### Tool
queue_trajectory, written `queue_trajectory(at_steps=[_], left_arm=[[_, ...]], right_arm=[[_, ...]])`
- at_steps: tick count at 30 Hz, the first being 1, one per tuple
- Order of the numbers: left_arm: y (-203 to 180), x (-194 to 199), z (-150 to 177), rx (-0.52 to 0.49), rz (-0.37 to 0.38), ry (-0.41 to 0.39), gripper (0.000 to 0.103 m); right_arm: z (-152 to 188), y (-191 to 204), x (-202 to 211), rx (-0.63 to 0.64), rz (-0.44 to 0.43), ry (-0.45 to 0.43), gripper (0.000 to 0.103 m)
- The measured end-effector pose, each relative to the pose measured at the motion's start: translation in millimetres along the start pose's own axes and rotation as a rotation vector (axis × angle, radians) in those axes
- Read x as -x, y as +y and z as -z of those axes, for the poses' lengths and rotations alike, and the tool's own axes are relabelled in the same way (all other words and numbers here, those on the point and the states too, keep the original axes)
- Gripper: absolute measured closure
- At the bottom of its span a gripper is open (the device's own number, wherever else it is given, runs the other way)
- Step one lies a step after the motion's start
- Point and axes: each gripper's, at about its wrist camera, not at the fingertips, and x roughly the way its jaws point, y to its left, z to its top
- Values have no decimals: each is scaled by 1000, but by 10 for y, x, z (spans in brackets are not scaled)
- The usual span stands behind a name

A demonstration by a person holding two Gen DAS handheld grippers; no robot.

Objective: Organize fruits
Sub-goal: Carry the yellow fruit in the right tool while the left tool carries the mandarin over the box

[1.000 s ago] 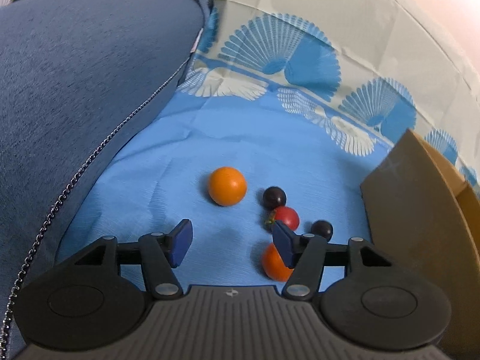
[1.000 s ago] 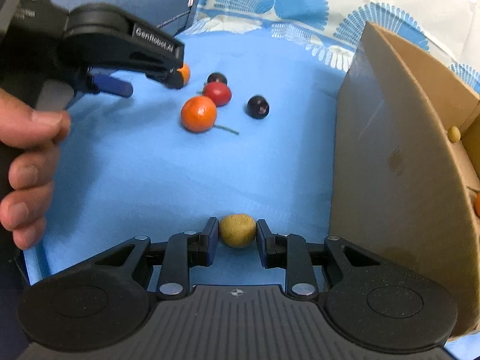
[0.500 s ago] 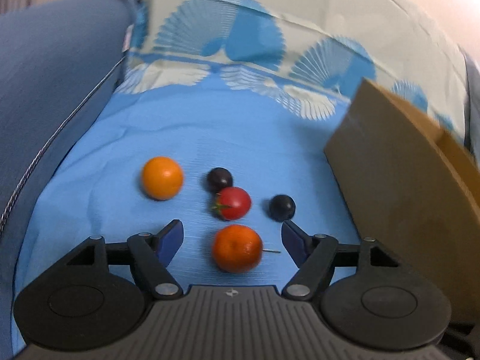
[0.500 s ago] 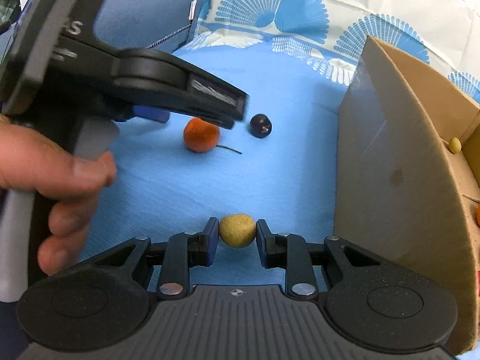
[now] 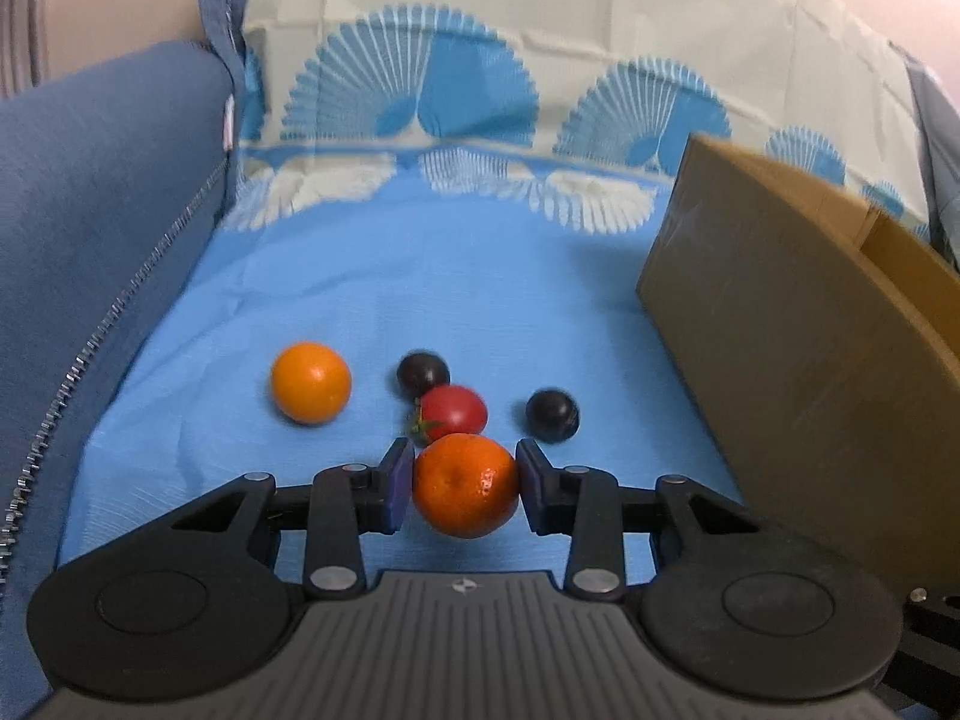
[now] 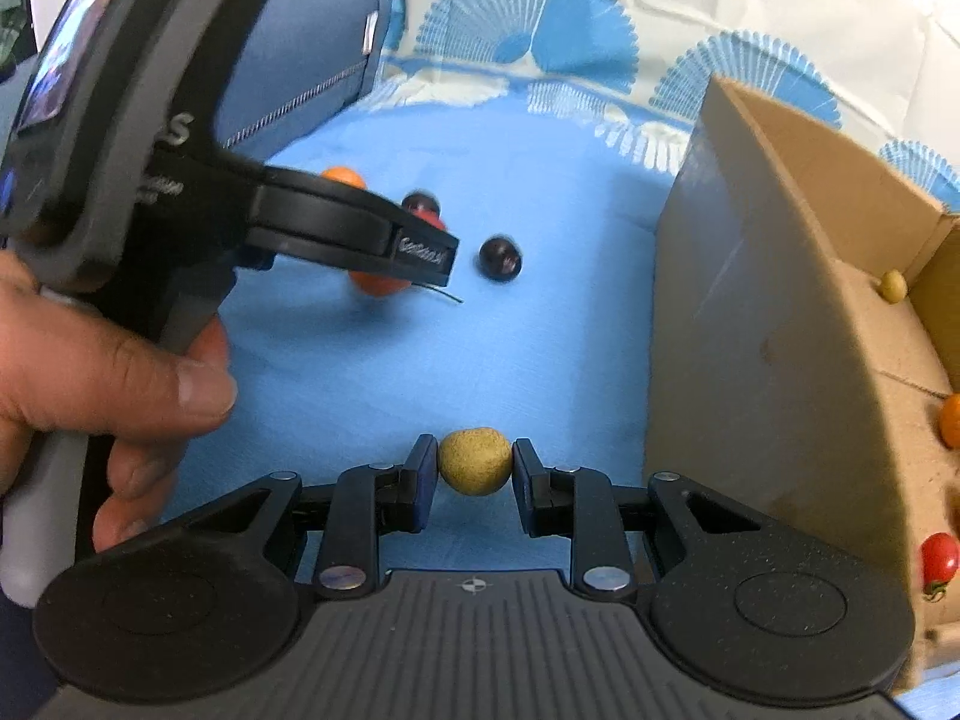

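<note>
Since half a second ago the left gripper (image 5: 465, 483) is closing in: its jaws, then spread wide around the mandarin (image 5: 465, 485), are now pressing it on both sides, pads touching the peel. Right gripper (image 6: 474, 471) is unchanged, clamping the small tan fruit (image 6: 474, 461) just above the blue cloth (image 6: 540, 192).

Mandarin is sitting between the left fingers, dead centre, near the middle of the cloth; it is round, so no long axis to align. Tomato (image 5: 453, 411) is touching or nearly touching it on the far side; a dark grape (image 5: 552, 414) is lying just beyond the right finger, another grape (image 5: 423, 373) and an orange (image 5: 310, 383) farther off toward the cloth's left edge.

Box (image 5: 798, 324) is standing at the cloth's right edge, to the right of both grippers. Right gripper is nearer its wall; its open inside is already holding a few fruits. Judgement: both loads are needing lift, then travel rightward over the wall.
</note>
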Motion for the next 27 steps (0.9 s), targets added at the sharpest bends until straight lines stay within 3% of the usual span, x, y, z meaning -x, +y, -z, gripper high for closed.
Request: queue_trajectory(at_steps=[6, 10, 14, 20, 27], left_arm=[[26, 564, -53, 60, 34, -156, 62], [25, 897, -126, 136, 53, -210, 62], [-133, 1171, -238, 98, 68, -265, 62], [-387, 1428, -384, 43, 90, -330, 62], [-798, 1449, -422, -10, 139, -348, 62]], right_arm=[[-26, -44, 389, -27, 4, -134, 75], [-37, -123, 784, -34, -9, -264, 75], [-69, -361, 1131, -54, -13, -380, 75], [-189, -1078, 1467, -158, 77, -508, 75], [-147, -2042, 1579, -253, 216, -573, 75]])
